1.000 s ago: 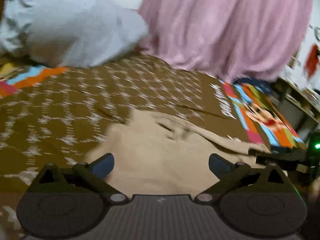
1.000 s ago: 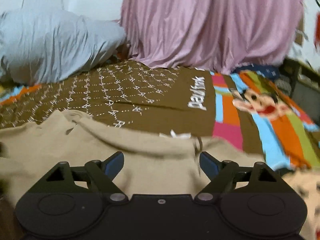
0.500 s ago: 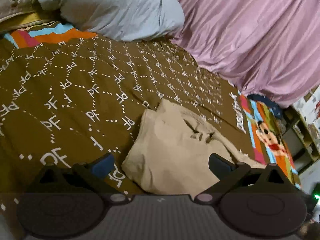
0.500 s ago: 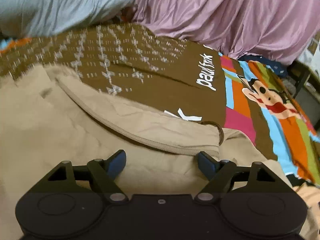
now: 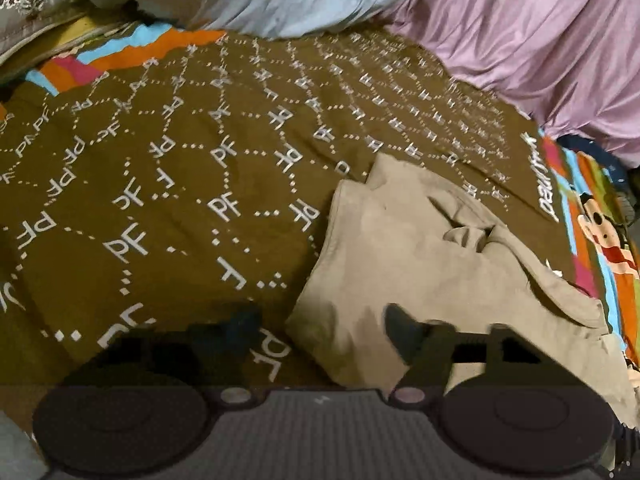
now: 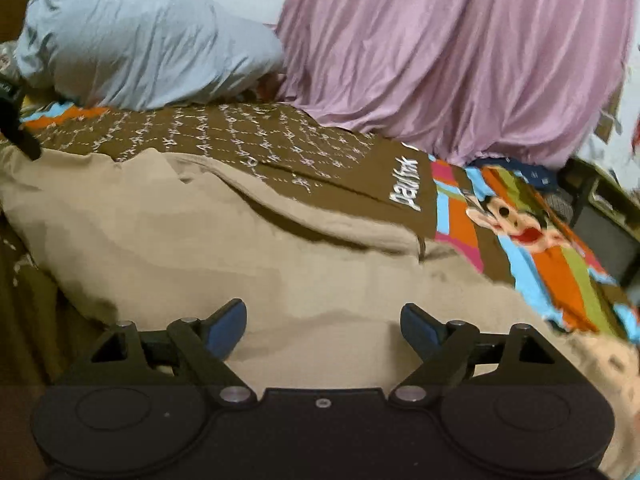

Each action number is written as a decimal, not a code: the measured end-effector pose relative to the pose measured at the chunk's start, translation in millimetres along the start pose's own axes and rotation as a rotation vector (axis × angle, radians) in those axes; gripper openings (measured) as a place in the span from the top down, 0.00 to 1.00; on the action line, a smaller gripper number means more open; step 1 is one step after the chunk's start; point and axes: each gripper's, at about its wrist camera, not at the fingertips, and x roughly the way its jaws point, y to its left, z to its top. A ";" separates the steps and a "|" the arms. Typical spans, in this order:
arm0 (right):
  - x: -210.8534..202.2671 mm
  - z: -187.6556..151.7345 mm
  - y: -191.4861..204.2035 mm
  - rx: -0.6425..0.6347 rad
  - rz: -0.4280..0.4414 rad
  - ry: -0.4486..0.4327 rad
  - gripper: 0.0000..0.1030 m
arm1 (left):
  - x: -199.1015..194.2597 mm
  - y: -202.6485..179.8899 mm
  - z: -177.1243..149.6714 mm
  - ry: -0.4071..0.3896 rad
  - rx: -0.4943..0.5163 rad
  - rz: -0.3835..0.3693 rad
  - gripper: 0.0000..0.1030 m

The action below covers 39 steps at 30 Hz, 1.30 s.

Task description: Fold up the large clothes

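While the tan garment (image 5: pixel 420 264) lies crumpled on the brown bedspread (image 5: pixel 180 200), bare cloth leftward, the left gripper (image 5: pixel 320 328) is closing astride its edge, formerly wider; the right gripper (image 6: pixel 322 324) is opening above it.

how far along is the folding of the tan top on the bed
Early. Done: the tan top lies on the brown bedspread, still rumpled. In hand: the left gripper is closing over its near corner, no pinch visible yet; the right gripper is opening above the cloth, holding nothing. Left: every fold.
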 end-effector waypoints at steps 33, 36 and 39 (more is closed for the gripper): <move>-104.8 -67.3 -259.5 1.186 0.424 -0.177 0.49 | -97.7 -384.9 -126.0 -0.147 0.750 -0.488 0.93; -121.9 -87.7 -283.1 1.281 0.490 -0.225 0.34 | -81.2 -395.4 -152.8 -0.052 0.786 -0.522 0.93; -122.5 -109.1 -296.6 1.419 0.533 -0.227 0.31 | -66.9 -397.8 -176.8 0.035 0.807 -0.543 0.93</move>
